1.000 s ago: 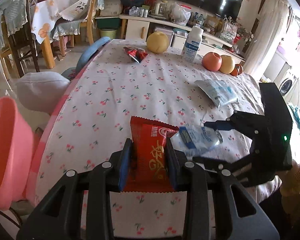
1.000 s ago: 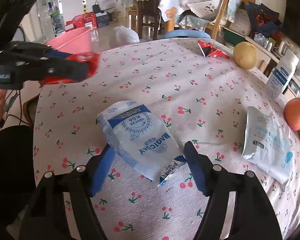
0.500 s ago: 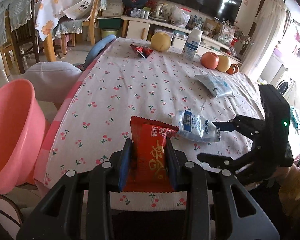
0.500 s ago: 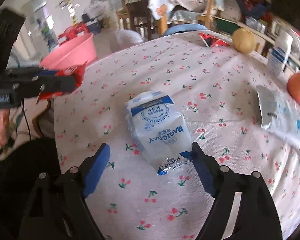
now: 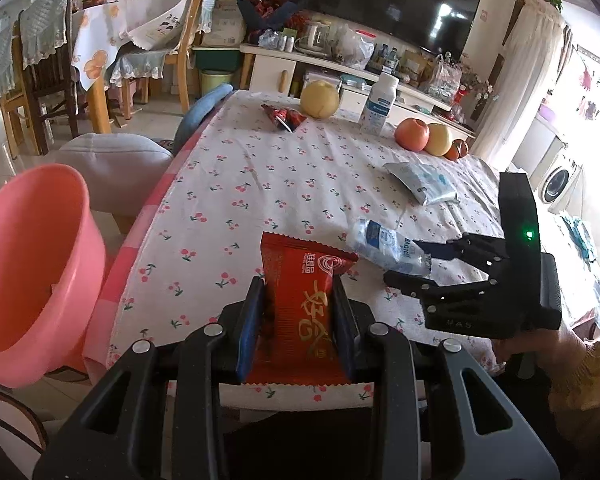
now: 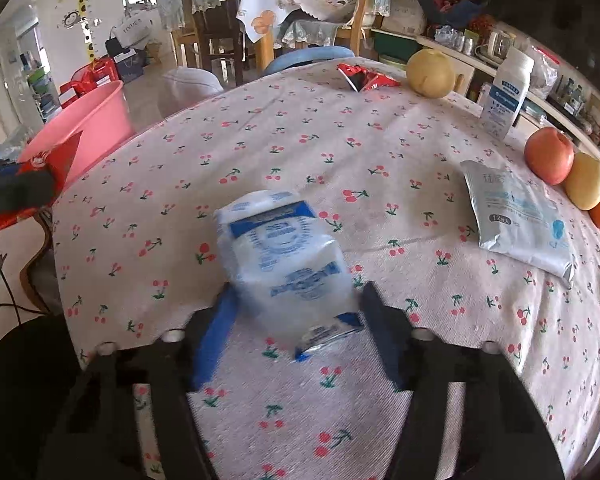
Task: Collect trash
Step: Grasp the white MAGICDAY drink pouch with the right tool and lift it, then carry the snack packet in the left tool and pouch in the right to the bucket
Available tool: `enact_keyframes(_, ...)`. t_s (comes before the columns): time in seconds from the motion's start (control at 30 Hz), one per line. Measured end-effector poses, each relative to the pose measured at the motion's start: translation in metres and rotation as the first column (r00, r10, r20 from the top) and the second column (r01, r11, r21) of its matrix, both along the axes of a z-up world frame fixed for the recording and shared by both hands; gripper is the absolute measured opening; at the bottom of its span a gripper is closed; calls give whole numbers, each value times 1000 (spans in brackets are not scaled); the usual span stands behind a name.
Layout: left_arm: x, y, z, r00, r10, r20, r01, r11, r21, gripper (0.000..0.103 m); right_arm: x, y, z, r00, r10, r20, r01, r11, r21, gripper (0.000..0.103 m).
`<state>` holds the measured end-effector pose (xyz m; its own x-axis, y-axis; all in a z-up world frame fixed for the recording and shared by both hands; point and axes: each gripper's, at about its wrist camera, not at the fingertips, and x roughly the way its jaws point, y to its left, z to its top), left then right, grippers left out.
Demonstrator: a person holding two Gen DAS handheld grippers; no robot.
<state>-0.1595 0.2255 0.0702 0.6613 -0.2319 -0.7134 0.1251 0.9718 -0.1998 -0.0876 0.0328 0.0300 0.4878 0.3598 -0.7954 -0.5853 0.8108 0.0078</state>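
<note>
My left gripper (image 5: 298, 300) is shut on a red snack wrapper (image 5: 300, 304), held off the table's near edge; it also shows in the right wrist view (image 6: 40, 176). My right gripper (image 6: 296, 312) has its fingers around a white and blue plastic packet (image 6: 284, 256), also seen in the left wrist view (image 5: 388, 246), just above the cherry-print tablecloth (image 6: 300, 152). Its jaws stand close on the packet's sides. A pink basin (image 5: 28, 272) stands left of the table.
A silver-white pouch (image 6: 516, 220), a crumpled red wrapper (image 6: 364, 78), a white bottle (image 6: 506, 92), a yellow pomelo (image 6: 430, 74) and apples (image 6: 550, 156) lie on the table. A grey stool (image 5: 112, 164) and chairs stand left.
My left gripper with the red wrapper has pulled back from the table, bringing the pink basin further into view. My right gripper has closed in around the white and blue packet.
</note>
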Motion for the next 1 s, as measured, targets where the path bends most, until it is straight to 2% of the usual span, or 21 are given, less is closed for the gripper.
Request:
enact_keyframes(0.17,-4,10,2,1000,18,6,-18,1000,-3,35,-11,7,2,1000,-7,7,8,1000,-10,37)
enact_keyframes(0.63,-13,35,1,998,58,18,-58,998,-11,35,-28,5,13,995,-86,42,86,996,-4,36)
enact_keyframes(1.0,-22,64,15,990,127,62,-126,992,-26,35,-48,32,46,997,-37,75,33,998,48,36)
